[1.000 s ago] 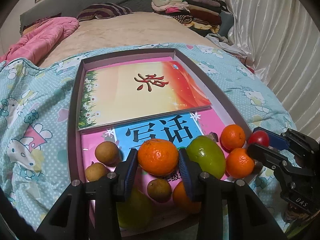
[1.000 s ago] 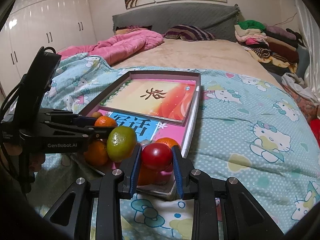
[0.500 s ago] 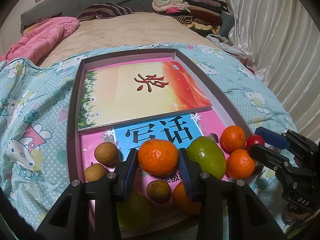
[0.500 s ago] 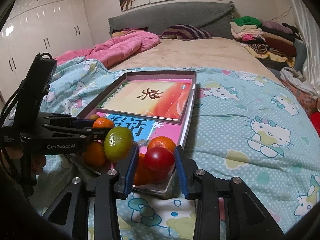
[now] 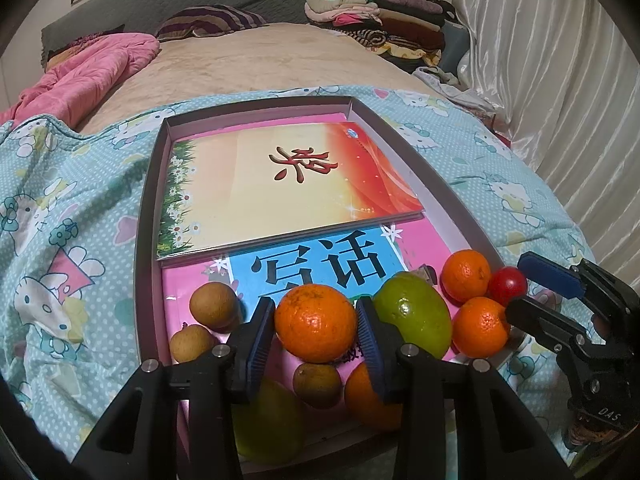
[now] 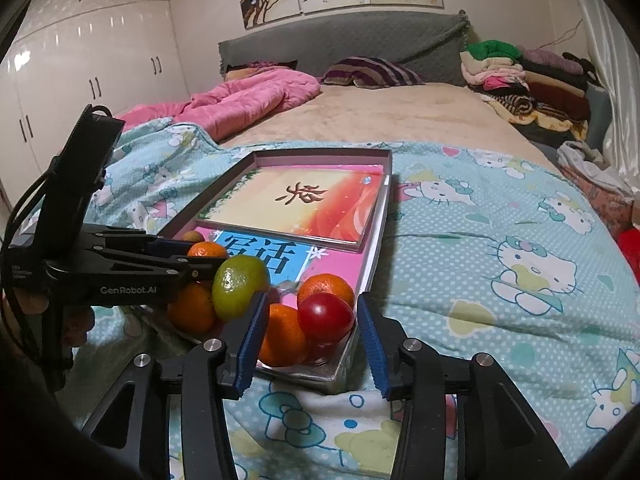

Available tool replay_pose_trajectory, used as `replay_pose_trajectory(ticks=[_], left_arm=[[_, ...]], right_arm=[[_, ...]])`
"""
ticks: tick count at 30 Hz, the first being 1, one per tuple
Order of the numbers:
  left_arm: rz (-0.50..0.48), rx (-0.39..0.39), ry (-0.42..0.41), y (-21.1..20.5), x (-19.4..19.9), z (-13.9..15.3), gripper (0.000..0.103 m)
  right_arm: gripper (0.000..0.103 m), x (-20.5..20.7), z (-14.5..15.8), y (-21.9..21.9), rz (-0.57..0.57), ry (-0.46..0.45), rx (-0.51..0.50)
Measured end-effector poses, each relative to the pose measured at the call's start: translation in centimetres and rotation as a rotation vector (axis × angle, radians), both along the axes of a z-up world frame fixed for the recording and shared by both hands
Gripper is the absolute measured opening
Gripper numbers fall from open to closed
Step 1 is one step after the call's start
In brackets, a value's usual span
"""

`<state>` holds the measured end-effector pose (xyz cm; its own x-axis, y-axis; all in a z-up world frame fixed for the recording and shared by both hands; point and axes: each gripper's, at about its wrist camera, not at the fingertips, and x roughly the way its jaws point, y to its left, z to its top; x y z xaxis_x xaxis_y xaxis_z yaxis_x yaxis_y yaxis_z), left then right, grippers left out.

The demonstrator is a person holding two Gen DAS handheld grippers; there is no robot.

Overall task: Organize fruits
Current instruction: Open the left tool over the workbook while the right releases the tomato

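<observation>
progress: late, most fruit is in tray on the bed | left claw grips an orange over tray, not placed | right claw is opening, red fruit between pads, free in tray corner

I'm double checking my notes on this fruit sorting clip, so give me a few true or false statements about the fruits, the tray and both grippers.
1. The left gripper clamps a round orange mandarin. True.
2. The small red tomato is squeezed by the right gripper. False: the jaws are opening, pads clear of it.
3. The big green mango lies in the shallow grey tray. True.
4. The tray sits on a bare wooden floor. False: on a blue cartoon-cat bedspread.
</observation>
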<state>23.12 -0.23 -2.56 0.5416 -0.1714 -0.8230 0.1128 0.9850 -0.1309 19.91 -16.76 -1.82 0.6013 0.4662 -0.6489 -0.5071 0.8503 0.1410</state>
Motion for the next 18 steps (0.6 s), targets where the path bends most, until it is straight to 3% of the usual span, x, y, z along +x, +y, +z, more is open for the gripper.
replay_pose_trajectory(ticks=[7, 18], left_arm=[[0.001, 0.002, 0.0, 0.01, -0.12, 0.06, 0.042], [0.002, -0.006, -0.008, -0.01, -0.75, 0.5, 0.043]], right_arm=[[0.056, -0.03, 0.12, -0.16, -0.01, -0.007, 0.0], [0.059, -0.17, 0.13, -0.17, -0.011, -0.011, -0.004]])
